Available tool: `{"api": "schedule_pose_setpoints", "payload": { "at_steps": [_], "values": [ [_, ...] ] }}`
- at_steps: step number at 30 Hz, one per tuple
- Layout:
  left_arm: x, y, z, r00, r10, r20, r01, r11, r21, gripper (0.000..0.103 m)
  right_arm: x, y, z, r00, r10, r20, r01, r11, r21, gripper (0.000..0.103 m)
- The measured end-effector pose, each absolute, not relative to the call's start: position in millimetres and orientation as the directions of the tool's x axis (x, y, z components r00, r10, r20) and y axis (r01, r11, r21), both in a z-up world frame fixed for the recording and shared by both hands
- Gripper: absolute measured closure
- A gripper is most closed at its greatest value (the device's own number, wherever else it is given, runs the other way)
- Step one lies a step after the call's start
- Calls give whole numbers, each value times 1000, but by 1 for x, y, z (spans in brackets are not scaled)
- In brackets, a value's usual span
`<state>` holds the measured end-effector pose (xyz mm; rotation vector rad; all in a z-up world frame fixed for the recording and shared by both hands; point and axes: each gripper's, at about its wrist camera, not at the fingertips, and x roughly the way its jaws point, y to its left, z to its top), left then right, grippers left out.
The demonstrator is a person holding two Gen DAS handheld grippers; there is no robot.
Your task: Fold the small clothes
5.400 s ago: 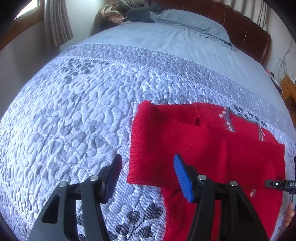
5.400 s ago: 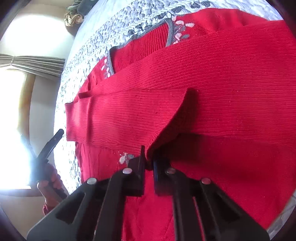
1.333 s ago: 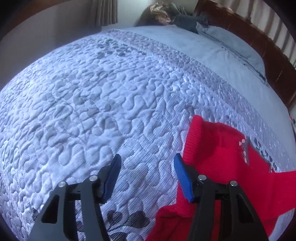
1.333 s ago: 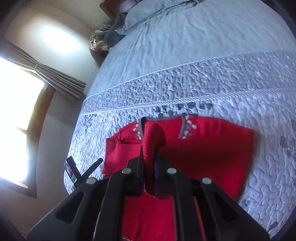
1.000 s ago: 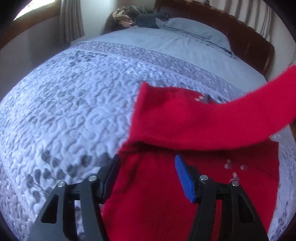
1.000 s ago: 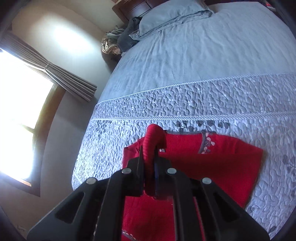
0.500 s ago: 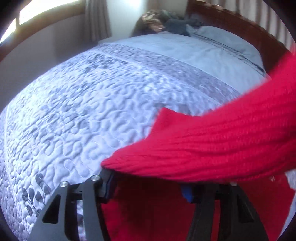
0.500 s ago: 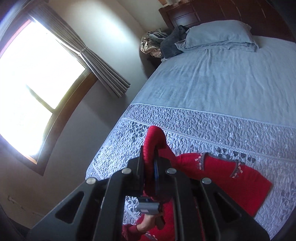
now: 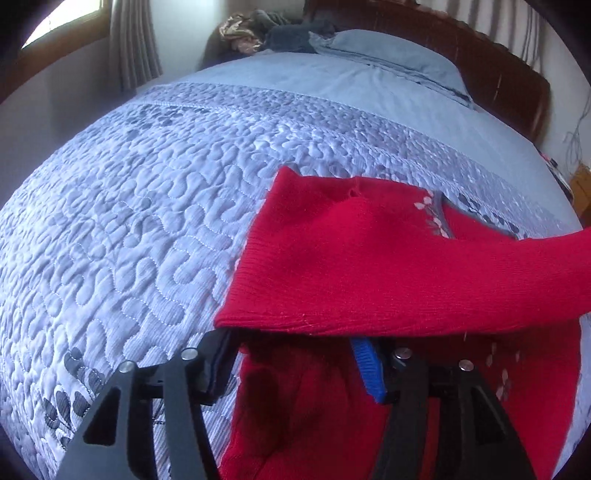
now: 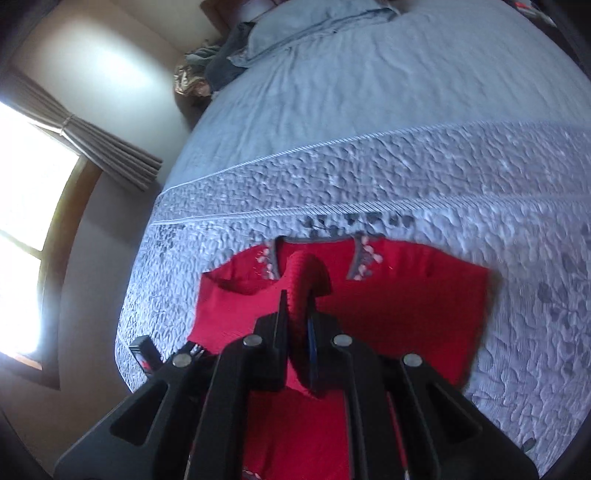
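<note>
A red knit sweater [image 9: 362, 266] with a grey floral neckline lies on the quilted bed. In the left wrist view one sleeve stretches from the right edge across the body, its cuff hanging just over my left gripper [image 9: 291, 354], whose jaws stand wide apart and hold nothing. In the right wrist view the sweater [image 10: 406, 295] lies flat below, and my right gripper [image 10: 297, 317] is shut on the red sleeve [image 10: 306, 273], holding it lifted above the body. The left gripper's body [image 10: 147, 354] shows at the sweater's left edge.
The grey-blue quilted bedspread [image 9: 147, 206] extends left and beyond the sweater. A pillow [image 9: 388, 62] and a heap of clothes [image 9: 258, 29] lie by the dark wooden headboard [image 9: 498, 70]. A window with curtains [image 10: 110, 147] is on the left wall.
The right gripper has come lower with the sleeve, back toward the sweater. The stretched sleeve now sits lower and farther from the left camera, its cuff over the left gripper's tips.
</note>
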<state>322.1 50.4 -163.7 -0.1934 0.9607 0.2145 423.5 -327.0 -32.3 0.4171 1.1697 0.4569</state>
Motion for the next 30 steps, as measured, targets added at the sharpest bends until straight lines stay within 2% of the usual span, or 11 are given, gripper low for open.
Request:
{"api": "schedule_pose_setpoints", "payload": {
  "at_steps": [6,10,14,17,18,20,22,23,25,27,30],
  "values": [
    [296,44,-162,508,16,-861,-232,965,-119,33,403,-347,-62,349,574,-741,-144,814,563,96],
    [282,42,-150,535,52,-843,-227,970,-84,33,391,-362,-131,259,437,-862,-38,896,443,96],
    [309,41,-135,546,116,-829,-242,970,-24,33,388,-371,-171,207,406,-890,12,909,417,90],
    [343,34,-133,558,170,-812,-224,973,51,32,391,-376,-159,243,442,-863,18,888,460,62],
    [356,31,-136,560,186,-807,-203,976,84,32,395,-375,-155,248,428,-869,16,895,446,60],
    [378,28,-144,545,205,-813,-185,975,122,32,403,-375,-155,228,432,-873,24,893,449,60],
    [394,29,-157,517,255,-817,-189,965,182,31,407,-374,-161,200,439,-876,31,891,453,77],
    [400,31,-164,491,289,-822,-199,956,217,31,408,-374,-163,187,442,-877,32,890,455,95],
    [408,40,-176,454,333,-827,-221,941,257,31,406,-375,-154,225,456,-861,4,883,469,95],
    [411,52,-185,428,331,-841,-237,939,248,19,407,-377,-146,275,446,-852,-23,889,458,95],
    [413,63,-191,416,297,-860,-249,946,206,16,407,-377,-168,214,355,-910,26,929,369,92]
  ]
}}
